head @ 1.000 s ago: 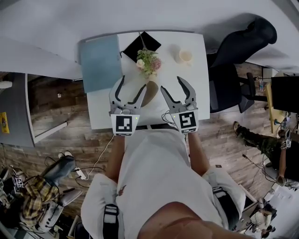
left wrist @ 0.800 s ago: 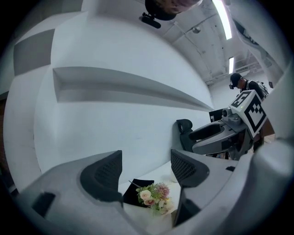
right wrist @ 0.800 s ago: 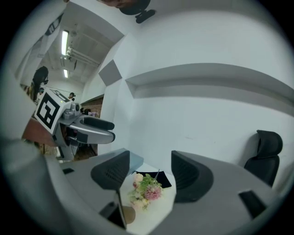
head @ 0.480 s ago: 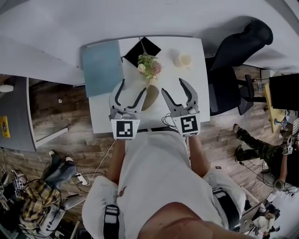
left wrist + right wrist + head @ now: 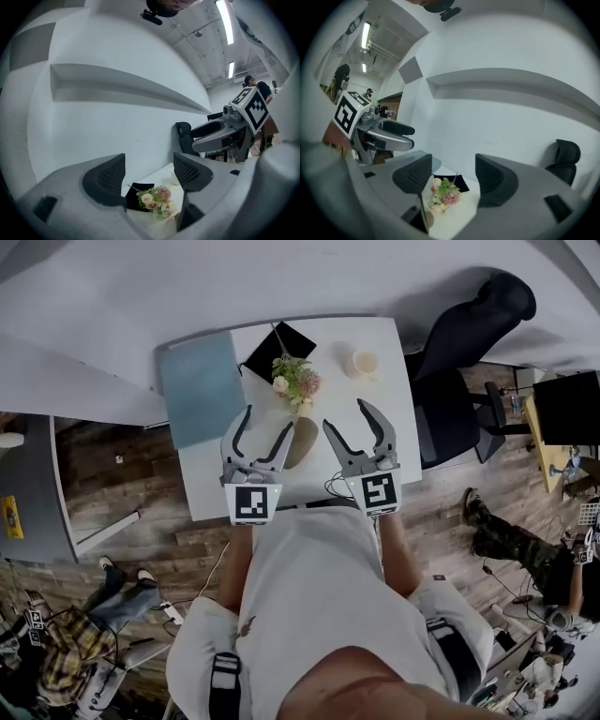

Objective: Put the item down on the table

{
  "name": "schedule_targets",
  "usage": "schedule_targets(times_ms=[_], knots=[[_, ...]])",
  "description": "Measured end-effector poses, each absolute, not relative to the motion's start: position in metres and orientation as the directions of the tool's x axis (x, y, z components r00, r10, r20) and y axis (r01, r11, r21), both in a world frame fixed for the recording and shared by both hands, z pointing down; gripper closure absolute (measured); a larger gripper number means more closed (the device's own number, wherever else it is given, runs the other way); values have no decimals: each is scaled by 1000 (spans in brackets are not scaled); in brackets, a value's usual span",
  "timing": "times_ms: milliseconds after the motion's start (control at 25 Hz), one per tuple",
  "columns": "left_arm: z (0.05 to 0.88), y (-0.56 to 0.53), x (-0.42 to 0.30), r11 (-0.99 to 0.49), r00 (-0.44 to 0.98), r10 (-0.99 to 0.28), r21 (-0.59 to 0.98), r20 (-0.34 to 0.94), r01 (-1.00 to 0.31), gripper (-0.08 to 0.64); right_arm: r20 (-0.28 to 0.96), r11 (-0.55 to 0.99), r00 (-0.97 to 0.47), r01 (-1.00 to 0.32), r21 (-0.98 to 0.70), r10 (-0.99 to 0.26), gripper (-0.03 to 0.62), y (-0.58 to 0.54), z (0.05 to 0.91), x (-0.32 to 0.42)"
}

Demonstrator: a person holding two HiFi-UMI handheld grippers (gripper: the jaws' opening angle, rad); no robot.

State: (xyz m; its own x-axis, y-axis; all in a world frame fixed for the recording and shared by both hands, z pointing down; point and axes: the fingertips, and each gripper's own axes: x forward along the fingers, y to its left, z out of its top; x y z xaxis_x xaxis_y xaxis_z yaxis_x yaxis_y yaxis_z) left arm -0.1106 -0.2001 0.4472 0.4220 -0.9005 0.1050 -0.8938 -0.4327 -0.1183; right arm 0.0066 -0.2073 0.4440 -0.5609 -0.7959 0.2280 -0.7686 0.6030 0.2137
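Note:
A small bouquet of pink and cream flowers rests on the white table, its brown base pointing toward me. It also shows in the left gripper view and the right gripper view. My left gripper hangs open over the table's near edge, left of the brown base, holding nothing. My right gripper is open to the right of the base, also with nothing in it. The bouquet sits beyond both pairs of jaws, touched by neither.
A blue-grey board covers the table's left side. A black flat item lies behind the flowers and a pale cup at the far right. A black office chair stands right of the table. People sit on the floor at both sides.
The table has drifted slightly in the head view. Both grippers keep the same open stance beside the bouquet's base. The people on the floor have shifted.

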Motion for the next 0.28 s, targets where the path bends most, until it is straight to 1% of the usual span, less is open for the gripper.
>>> schedule_targets(times_ms=[280], knots=[[455, -214, -114, -442, 430, -895, -104, 120, -891, 239, 221, 597, -556, -766, 238, -802, 301, -220, 443, 5]])
